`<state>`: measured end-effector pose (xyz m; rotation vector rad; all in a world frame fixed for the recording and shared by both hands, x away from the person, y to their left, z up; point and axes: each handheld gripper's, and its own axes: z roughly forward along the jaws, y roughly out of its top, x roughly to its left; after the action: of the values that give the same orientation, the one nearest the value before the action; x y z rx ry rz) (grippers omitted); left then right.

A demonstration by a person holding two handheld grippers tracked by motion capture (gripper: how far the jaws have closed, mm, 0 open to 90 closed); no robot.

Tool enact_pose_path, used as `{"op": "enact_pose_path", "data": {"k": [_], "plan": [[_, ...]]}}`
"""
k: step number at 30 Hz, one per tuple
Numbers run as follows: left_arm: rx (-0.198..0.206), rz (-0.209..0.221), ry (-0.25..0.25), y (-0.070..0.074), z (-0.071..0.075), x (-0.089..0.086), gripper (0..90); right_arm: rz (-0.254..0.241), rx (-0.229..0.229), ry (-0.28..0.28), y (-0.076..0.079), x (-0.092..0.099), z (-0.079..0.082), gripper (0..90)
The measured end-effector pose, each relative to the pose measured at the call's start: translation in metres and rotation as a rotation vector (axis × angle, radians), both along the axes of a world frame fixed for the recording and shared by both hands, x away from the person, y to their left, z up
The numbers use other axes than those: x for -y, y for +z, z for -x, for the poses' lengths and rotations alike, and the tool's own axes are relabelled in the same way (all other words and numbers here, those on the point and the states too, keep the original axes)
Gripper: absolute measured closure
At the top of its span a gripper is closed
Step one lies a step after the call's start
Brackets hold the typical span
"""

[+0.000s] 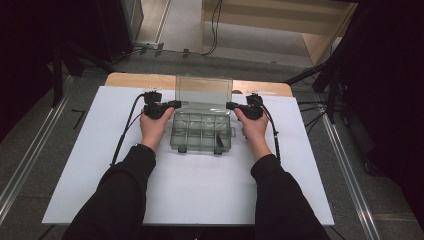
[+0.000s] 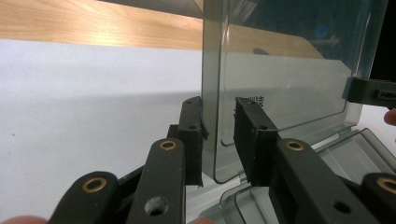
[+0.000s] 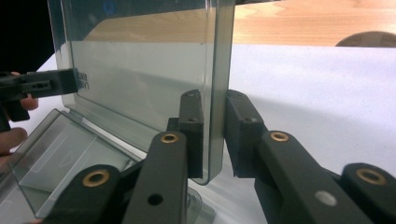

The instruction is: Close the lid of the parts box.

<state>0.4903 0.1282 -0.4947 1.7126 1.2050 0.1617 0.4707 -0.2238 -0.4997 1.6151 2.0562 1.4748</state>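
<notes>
Lid [image 1: 203, 90] upright, long axis across table [image 1: 100, 175], box [image 1: 202, 131] open

One clear plastic compartment box [image 1: 202, 131] sits near the far edge of the white sheet [image 1: 190, 185], with one hinged lid [image 1: 203, 91] standing upright. Two black latches [image 1: 218, 150] hang on its near wall. Two grippers, the left gripper [image 1: 173, 104] and the right gripper [image 1: 231, 105], flank the lid's side edges.
</notes>
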Motion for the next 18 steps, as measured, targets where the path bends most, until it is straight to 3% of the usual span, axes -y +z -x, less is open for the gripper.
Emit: {"op": "enact_pose_path", "data": {"k": [5,11,15,18], "plan": [[0.004,0.003,0.009,0.003,0.000,-0.001,72.9,0.045,0.046,0.021,0.002,0.001,0.004,80.9],[0.054,0.021,0.040,0.015,-0.001,-0.002,74.8,0.077,0.086,0.028,0.003,0.000,0.007,80.9],[0.075,-0.018,0.048,0.017,0.000,0.000,79.8,0.090,0.125,0.032,0.001,-0.001,0.009,80.9],[0.104,-0.051,0.040,0.017,0.002,0.001,82.7,0.095,0.123,0.024,0.001,-0.002,0.011,80.6]]}}
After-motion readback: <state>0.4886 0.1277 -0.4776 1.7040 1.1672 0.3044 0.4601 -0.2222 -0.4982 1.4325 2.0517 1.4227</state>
